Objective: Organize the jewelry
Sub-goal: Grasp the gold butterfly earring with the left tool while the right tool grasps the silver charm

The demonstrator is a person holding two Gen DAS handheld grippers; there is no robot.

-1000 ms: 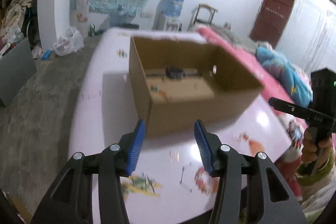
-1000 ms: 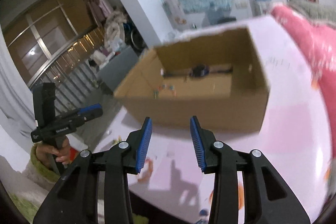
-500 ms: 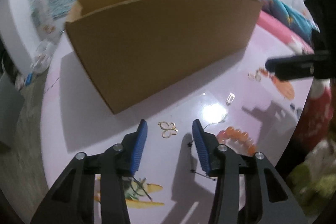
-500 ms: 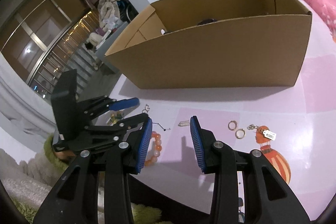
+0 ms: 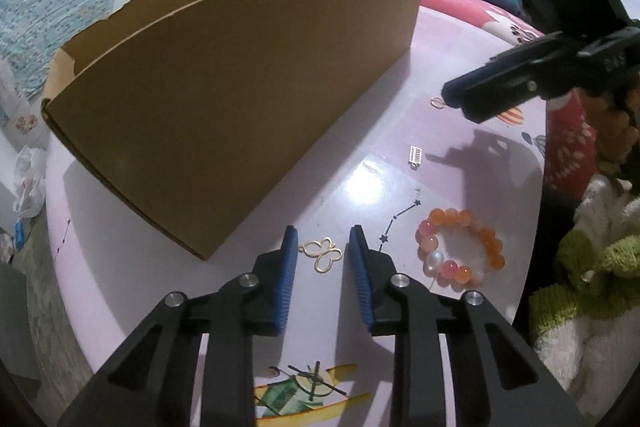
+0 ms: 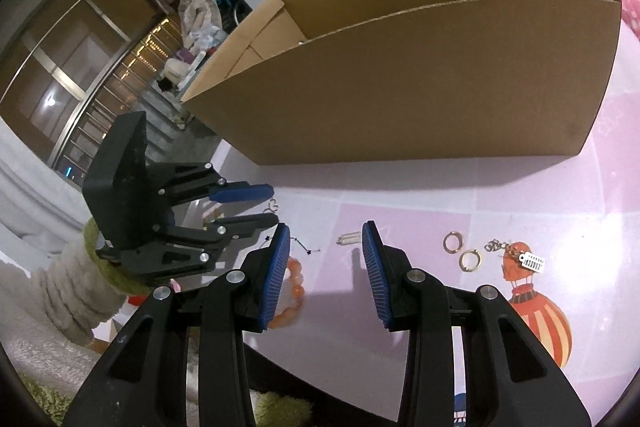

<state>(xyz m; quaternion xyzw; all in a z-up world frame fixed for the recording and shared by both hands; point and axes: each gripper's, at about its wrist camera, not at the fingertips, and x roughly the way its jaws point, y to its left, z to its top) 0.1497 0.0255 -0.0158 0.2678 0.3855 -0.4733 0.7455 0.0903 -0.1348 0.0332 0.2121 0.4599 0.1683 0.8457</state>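
Note:
A brown cardboard box point(image 5: 224, 99) stands on the pink table point(image 5: 120, 287); it also shows in the right wrist view point(image 6: 420, 83). My left gripper point(image 5: 323, 247) is open, low over the table, its tips on either side of a gold butterfly pendant point(image 5: 322, 254). An orange bead bracelet point(image 5: 460, 247) lies to its right, beside a thin star chain point(image 5: 396, 223). My right gripper point(image 6: 325, 247) is open above the table, with a small silver clasp point(image 6: 349, 239) between its tips. Two gold rings point(image 6: 460, 251) and a tagged chain point(image 6: 520, 255) lie to its right.
A small white tag point(image 5: 415, 155) and a gold ring point(image 5: 437, 103) lie near the right gripper in the left wrist view. The table's front edge is close below both grippers. A pink bed point(image 5: 472, 7) lies behind the table.
Both grippers have dropped from above the box down to the table in front of it. The left gripper has closed in around the butterfly pendant.

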